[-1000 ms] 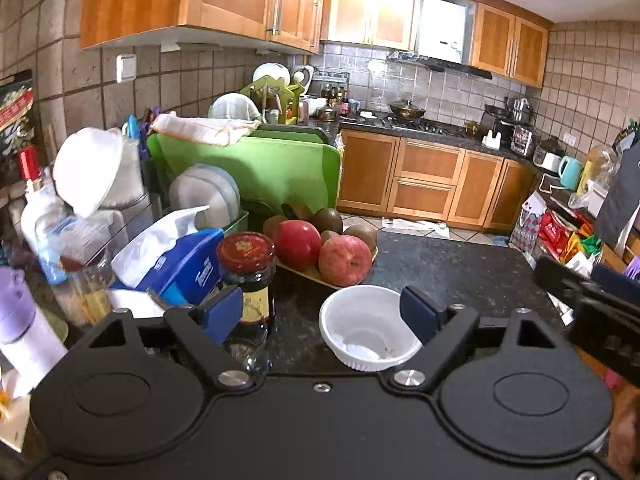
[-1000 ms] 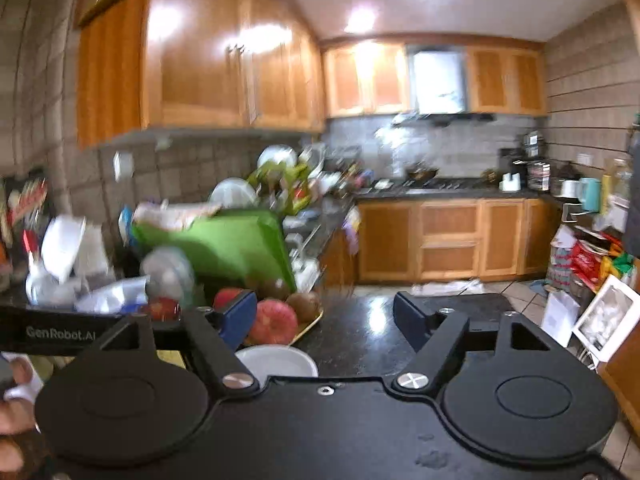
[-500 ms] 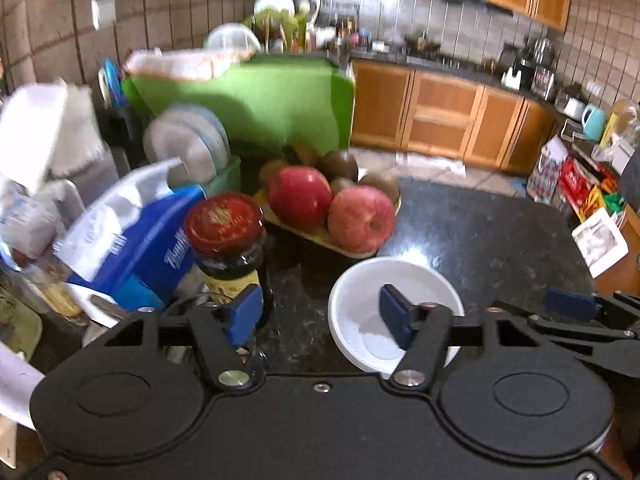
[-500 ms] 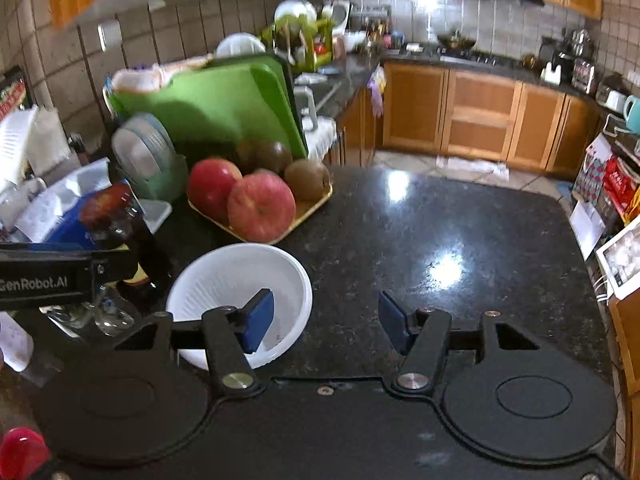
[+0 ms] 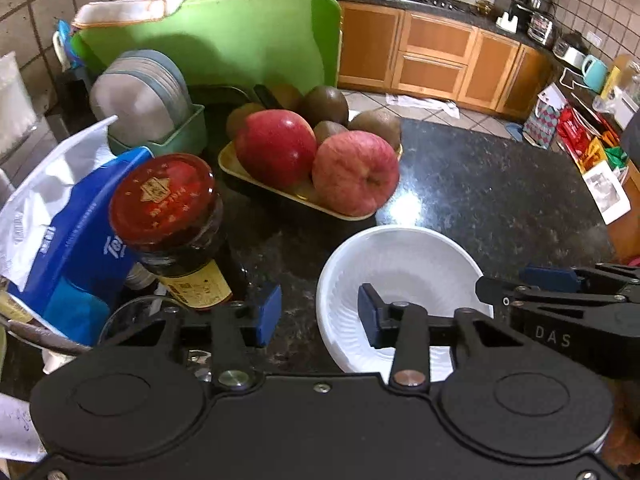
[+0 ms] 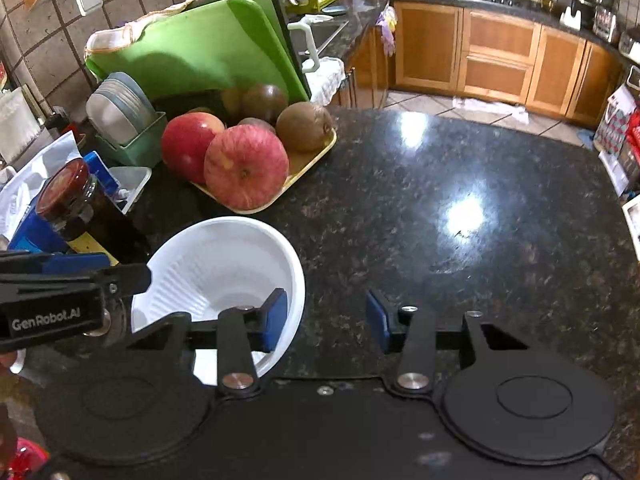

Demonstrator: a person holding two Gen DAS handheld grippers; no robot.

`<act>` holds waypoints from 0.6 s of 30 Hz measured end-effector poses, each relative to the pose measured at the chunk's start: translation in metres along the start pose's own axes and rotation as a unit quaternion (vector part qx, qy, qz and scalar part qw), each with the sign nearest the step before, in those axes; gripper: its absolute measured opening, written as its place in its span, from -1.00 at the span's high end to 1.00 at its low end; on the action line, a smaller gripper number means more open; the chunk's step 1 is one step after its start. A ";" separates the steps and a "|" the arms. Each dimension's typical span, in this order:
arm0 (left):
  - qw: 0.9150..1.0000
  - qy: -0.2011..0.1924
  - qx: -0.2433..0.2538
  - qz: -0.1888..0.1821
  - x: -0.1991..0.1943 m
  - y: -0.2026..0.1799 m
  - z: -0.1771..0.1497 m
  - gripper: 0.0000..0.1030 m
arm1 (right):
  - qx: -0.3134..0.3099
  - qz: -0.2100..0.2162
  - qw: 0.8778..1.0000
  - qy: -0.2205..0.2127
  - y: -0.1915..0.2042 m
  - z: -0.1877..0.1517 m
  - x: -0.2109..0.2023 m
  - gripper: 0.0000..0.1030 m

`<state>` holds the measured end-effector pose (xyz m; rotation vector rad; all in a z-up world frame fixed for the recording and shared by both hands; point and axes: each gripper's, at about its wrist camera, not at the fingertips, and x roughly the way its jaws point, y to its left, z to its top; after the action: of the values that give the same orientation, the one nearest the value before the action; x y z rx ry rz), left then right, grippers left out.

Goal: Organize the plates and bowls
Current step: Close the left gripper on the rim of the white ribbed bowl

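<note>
A white ribbed bowl (image 5: 404, 276) stands on the black granite counter (image 6: 460, 208); it also shows in the right wrist view (image 6: 216, 264). My left gripper (image 5: 318, 314) is open and straddles the bowl's left rim, its right finger inside the bowl. My right gripper (image 6: 326, 320) is open and straddles the bowl's right rim, its left finger inside. Neither is closed on the rim. A stack of grey plates (image 5: 140, 100) stands upright in a green rack (image 5: 176, 138) at the back left.
A yellow tray (image 6: 304, 168) with apples and kiwis sits just behind the bowl. A red-lidded jar (image 5: 168, 204) and a blue tissue pack (image 5: 72, 248) stand left of it. A green cutting board (image 5: 224, 40) leans behind. The counter's far edge drops to the floor.
Both grippers have tilted down and come in over the white bowl from either side. Their jaws have narrowed but stay open. The bowl has not moved.
</note>
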<state>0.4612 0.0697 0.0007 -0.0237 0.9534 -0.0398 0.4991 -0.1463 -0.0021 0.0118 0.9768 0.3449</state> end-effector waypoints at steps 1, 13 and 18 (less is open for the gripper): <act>1.000 0.002 0.000 -0.003 0.001 0.001 0.000 0.05 | -0.001 0.000 1.000 0.001 0.001 0.000 0.001 0.09; 1.000 0.014 0.024 -0.007 0.013 -0.007 -0.003 0.13 | -0.019 -0.005 1.000 0.004 0.010 -0.006 0.003 0.38; 0.999 0.008 0.032 -0.007 0.018 -0.010 -0.002 0.13 | -0.018 -0.005 1.000 0.005 0.010 -0.007 0.003 0.54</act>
<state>0.4699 0.0587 -0.0142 0.0291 0.9679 -0.0836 0.4924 -0.1373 -0.0074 -0.0275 0.9794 0.3527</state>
